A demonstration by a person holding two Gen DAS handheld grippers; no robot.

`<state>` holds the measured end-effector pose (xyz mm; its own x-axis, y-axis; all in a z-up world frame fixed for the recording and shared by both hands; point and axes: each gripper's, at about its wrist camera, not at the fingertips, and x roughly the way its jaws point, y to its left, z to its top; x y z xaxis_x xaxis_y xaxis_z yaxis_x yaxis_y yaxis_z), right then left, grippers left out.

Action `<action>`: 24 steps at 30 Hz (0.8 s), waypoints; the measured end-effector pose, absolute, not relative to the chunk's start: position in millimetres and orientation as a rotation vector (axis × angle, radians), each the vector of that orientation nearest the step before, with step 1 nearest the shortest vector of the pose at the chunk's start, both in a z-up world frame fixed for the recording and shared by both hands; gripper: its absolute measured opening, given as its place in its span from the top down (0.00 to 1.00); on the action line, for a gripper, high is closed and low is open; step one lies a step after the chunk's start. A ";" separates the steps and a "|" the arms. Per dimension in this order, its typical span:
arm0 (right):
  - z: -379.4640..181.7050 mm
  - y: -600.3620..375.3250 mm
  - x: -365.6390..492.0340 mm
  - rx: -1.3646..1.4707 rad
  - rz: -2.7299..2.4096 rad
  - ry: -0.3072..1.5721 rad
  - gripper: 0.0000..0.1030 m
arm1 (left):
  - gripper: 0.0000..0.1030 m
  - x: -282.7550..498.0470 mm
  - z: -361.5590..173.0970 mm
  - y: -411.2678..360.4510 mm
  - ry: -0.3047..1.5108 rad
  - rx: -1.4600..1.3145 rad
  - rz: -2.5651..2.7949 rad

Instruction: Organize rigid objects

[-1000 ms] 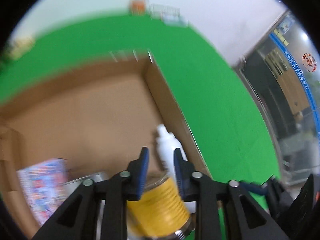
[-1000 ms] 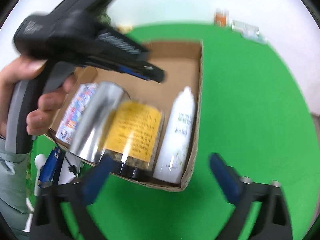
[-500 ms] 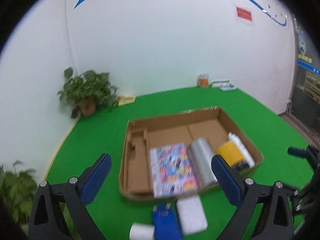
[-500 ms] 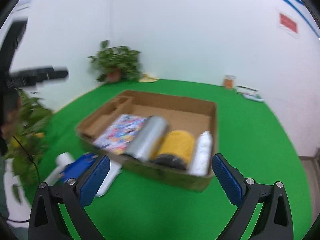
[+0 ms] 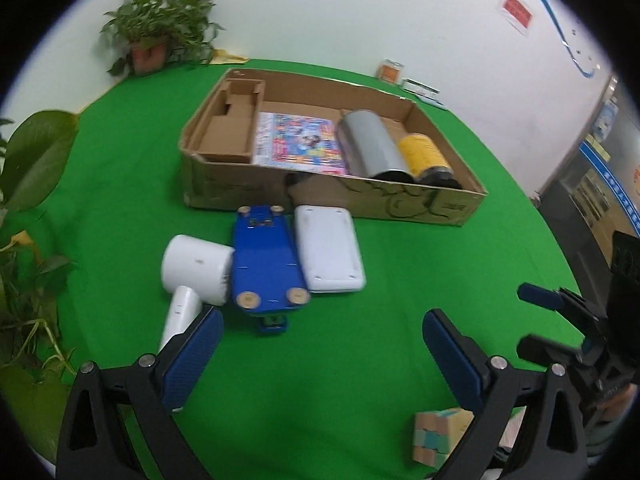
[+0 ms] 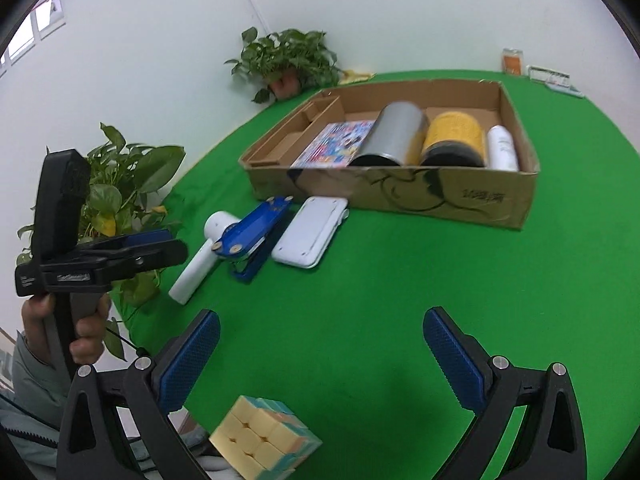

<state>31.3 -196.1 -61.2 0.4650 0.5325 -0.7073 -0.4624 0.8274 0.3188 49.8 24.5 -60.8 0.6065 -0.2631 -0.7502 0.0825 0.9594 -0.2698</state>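
Note:
A cardboard box (image 5: 332,196) (image 6: 400,196) on the green table holds a colourful book (image 5: 300,144), a silver cylinder (image 5: 372,146), a yellow jar (image 5: 426,156) and, in the right wrist view, a white bottle (image 6: 502,148). In front of it lie a white hair dryer (image 5: 192,276), a blue stapler (image 5: 266,264) and a white flat device (image 5: 330,248). A pastel cube (image 6: 264,440) (image 5: 440,436) sits near the front edge. My left gripper (image 5: 320,364) and right gripper (image 6: 320,364) are both open and empty, held back from the objects.
Potted plants stand at the back left (image 5: 158,38) and along the left edge (image 6: 124,184). Small items (image 5: 404,78) sit at the far table edge by the wall. The left gripper and the hand holding it show in the right wrist view (image 6: 80,256).
My left gripper let go of the yellow jar in the box, opened and pulled far back. Both grippers withdrew from the box and now look at the whole table from the front.

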 end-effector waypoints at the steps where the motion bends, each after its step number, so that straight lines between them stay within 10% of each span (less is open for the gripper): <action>1: -64.0 -190.7 36.5 0.069 0.609 0.909 0.01 | 0.03 50.9 -64.5 28.8 0.902 -0.228 -0.193; 8: -83.4 -142.2 72.8 0.010 0.648 0.996 0.01 | 0.04 80.4 -79.9 55.2 0.940 -0.359 -0.210; 18: -91.3 -131.3 92.8 0.030 0.656 1.023 0.01 | 0.74 106.5 -120.9 61.5 1.099 -0.491 -0.222; 24: -92.2 -141.1 97.7 0.054 0.654 1.025 0.02 | 0.76 101.2 -120.1 39.8 1.120 -0.444 -0.298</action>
<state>97.7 -141.1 -92.2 0.3479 0.5282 -0.7746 -0.4795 0.8102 0.3371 101.2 39.8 -120.1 0.4101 -0.4453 -0.7959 0.0084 0.8745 -0.4849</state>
